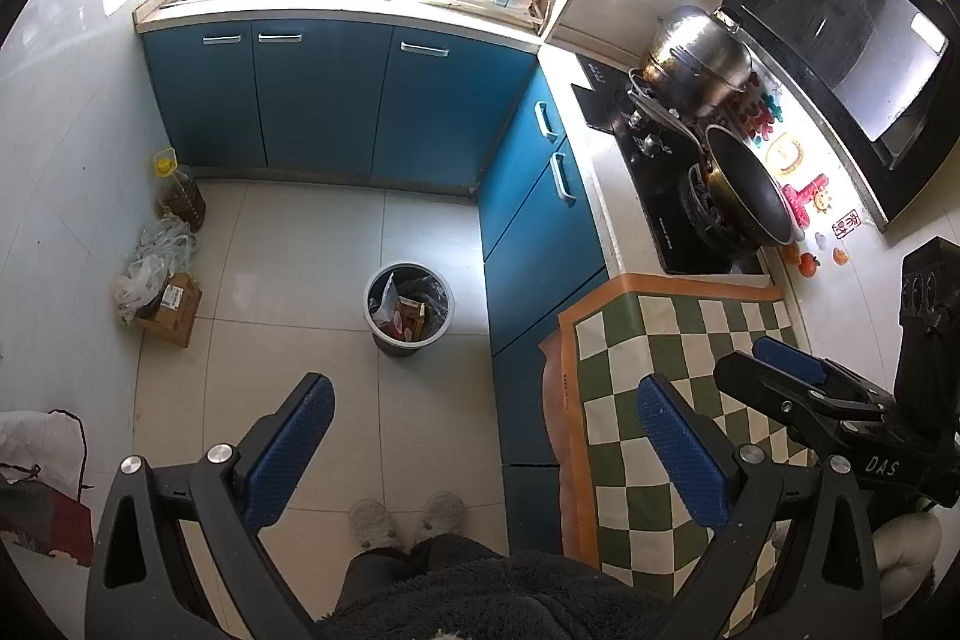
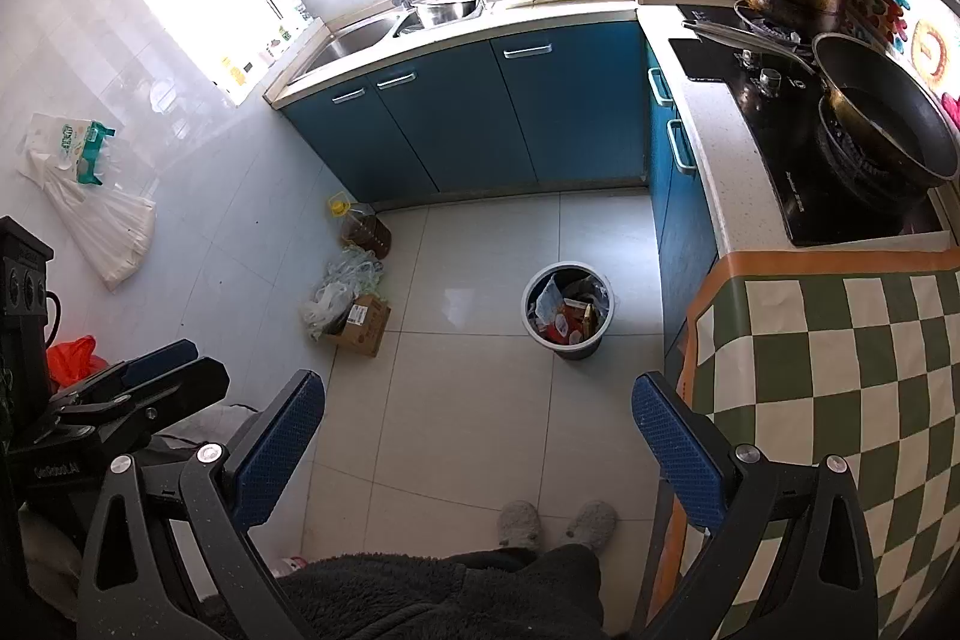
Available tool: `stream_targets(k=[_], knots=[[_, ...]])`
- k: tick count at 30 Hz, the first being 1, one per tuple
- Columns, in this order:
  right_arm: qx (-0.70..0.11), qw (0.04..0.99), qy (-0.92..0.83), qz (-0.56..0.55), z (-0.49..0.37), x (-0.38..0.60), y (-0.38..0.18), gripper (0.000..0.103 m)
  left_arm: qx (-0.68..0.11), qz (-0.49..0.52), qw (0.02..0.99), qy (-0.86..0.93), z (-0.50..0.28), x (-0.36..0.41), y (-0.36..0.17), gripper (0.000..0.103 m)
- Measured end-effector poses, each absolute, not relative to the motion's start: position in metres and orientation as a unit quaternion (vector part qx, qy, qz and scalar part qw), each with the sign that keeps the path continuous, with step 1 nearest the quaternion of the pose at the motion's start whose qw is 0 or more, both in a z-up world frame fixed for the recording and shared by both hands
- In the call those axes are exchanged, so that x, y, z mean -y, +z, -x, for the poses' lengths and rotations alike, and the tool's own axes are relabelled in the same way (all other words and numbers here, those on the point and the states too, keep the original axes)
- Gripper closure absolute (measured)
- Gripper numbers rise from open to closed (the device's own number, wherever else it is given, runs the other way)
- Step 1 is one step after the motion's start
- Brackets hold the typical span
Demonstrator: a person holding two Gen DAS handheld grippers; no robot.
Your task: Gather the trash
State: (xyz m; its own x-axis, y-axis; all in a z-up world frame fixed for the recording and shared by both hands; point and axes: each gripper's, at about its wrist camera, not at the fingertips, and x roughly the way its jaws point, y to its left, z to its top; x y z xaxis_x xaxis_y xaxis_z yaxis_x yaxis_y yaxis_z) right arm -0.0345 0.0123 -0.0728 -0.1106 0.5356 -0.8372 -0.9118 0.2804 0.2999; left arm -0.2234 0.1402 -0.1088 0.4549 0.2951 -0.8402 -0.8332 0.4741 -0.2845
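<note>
A grey trash bin (image 1: 410,307) (image 2: 567,310) stands on the tiled floor, lined with a bag and holding wrappers and a small carton. By the left wall lie crumpled plastic bags (image 1: 153,259) (image 2: 342,286) and a cardboard box (image 1: 171,307) (image 2: 360,325). My left gripper (image 1: 486,436) is open and holds nothing, high above the floor on the near side of the bin. My right gripper (image 2: 480,430) is also open and holds nothing, at a similar height. Each gripper shows side-on at the edge of the other's view.
Blue cabinets (image 1: 324,94) run under the sink and turn along the right. A counter on the right carries a green checked cloth (image 1: 660,370) (image 2: 840,370), a wok (image 1: 744,196) and a steel pot (image 1: 696,58). An oil bottle (image 2: 363,229) stands near the box. A person's slippers (image 1: 408,520) are below.
</note>
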Motion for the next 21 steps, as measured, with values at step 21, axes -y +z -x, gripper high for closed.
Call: stream_targets(k=[21], knots=[[-0.484, 0.635, 0.571, 0.192, 0.0322, -0.0174, -0.0725, 0.0, -0.369, 0.359, 0.773, 0.371, 0.222, -0.1425, -0.1046, 0.0]])
